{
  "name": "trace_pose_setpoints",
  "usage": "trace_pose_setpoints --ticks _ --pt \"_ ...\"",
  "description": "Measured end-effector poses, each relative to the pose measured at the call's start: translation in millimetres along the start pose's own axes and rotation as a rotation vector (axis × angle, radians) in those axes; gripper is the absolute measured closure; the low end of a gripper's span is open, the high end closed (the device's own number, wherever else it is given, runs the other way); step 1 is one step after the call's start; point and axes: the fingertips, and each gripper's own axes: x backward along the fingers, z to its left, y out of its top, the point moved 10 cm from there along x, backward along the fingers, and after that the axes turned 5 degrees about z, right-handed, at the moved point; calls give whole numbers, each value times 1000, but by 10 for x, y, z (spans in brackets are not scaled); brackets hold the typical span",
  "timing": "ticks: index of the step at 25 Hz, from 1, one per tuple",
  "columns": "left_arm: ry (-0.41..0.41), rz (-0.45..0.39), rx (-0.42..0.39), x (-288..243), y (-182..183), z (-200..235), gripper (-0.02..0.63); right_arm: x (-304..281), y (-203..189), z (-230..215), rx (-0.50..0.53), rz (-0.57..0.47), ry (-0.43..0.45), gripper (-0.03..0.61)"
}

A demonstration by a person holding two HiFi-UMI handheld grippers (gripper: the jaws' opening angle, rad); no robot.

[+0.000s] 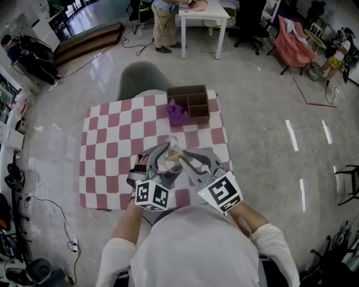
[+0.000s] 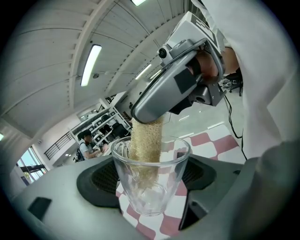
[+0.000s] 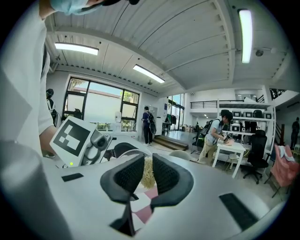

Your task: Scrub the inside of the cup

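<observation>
A clear glass cup [image 2: 151,180] sits clamped between the black pads of my left gripper [image 2: 150,180], held above the checkered table. A tan loofah scrubber [image 2: 146,150] reaches down inside the cup to near its bottom. My right gripper [image 3: 148,173] is shut on the scrubber [image 3: 148,172], which shows as a pale fibrous strip between its pads. In the head view both grippers meet over the table's front middle, with the cup [image 1: 173,152] between them; the scrubber is mostly hidden there.
The red-and-white checkered table [image 1: 106,140] carries a brown compartment box [image 1: 190,102] at its far edge, with a purple cloth [image 1: 176,114] beside it. A grey chair [image 1: 141,79] stands behind the table. People stand at a white table [image 1: 203,15] further back.
</observation>
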Motion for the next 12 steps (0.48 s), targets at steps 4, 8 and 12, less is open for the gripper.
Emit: trace_pose_setpoints --ticks 4,8,12 --pt "20 7 4 35 -11 61 236 16 -42 55 -20 28 16 508" --pt "28 16 13 36 -43 80 236 7 -49 119 -54 20 50 508" --pt "21 5 12 37 -35 50 237 -27 -13 168 -71 1 79 508"
